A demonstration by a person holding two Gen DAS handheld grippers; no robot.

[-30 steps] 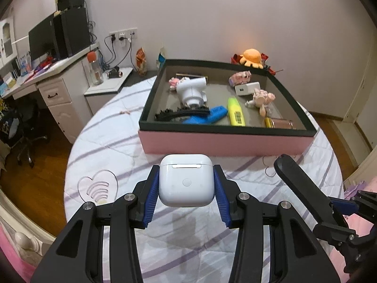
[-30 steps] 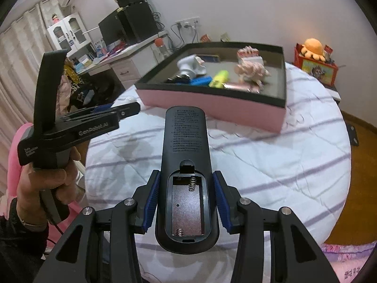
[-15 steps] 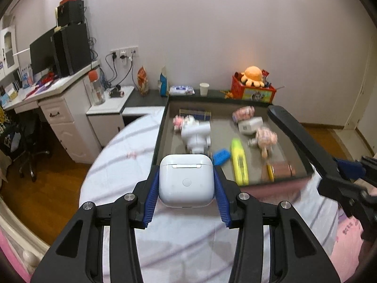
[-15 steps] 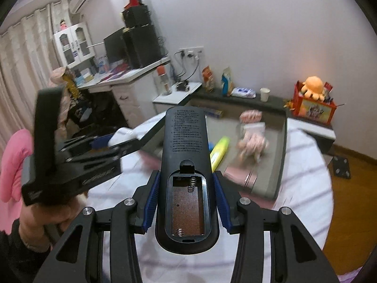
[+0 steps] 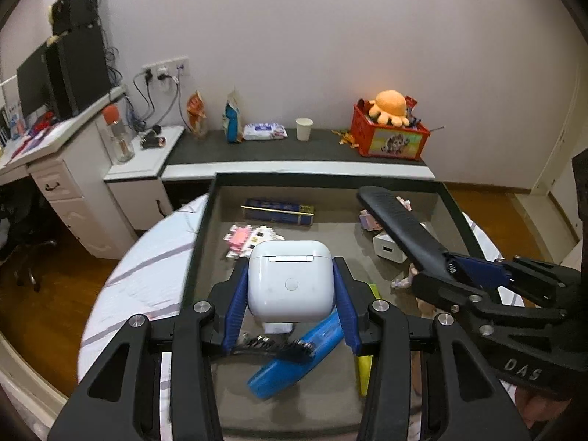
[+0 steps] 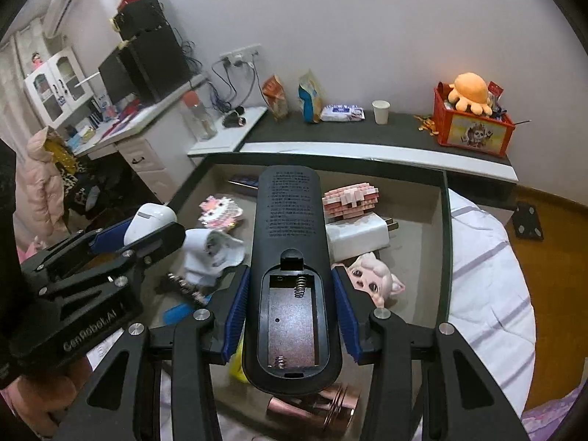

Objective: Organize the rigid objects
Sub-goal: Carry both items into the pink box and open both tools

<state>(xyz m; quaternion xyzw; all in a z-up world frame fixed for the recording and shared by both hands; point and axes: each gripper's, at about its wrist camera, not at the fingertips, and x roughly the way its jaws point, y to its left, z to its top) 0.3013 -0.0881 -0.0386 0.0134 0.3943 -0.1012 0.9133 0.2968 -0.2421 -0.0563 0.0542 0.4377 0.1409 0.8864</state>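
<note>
Earbud case (image 5: 290, 281), white and closed, sits clamped between the blue pads of the left tongs (image 5: 290, 312), above the near part of the dark open box (image 5: 455, 205). A black remote control (image 6: 292, 257) with its battery cover off is gripped by the right tongs (image 6: 292, 316), its empty battery bay facing up; it hangs over the middle of the same box.

The box lies on a bed with a white striped cover (image 6: 488, 294). Inside it, under the earbud case, there is a blue tool (image 5: 297, 360) with a black brush-like piece (image 5: 279, 347) across it, and a yellow marker (image 5: 364, 371) mostly hidden by the right finger of the left tongs. Farther in lie a pink and white block figure (image 5: 246, 239), a flat blue box (image 5: 277, 211) near the far wall, and a white charger plug (image 5: 387, 246), partly covered by the remote. The right wrist view also shows a pink block pig (image 6: 351, 198), a small doll head (image 6: 375, 275), a white object (image 6: 211, 253) and a copper coloured tube (image 6: 312, 411) at the near edge.

Behind the box, a dark shelf (image 5: 294, 147) carries a paper cup (image 5: 304, 128) and a red crate with an orange plush octopus (image 5: 389, 106).
</note>
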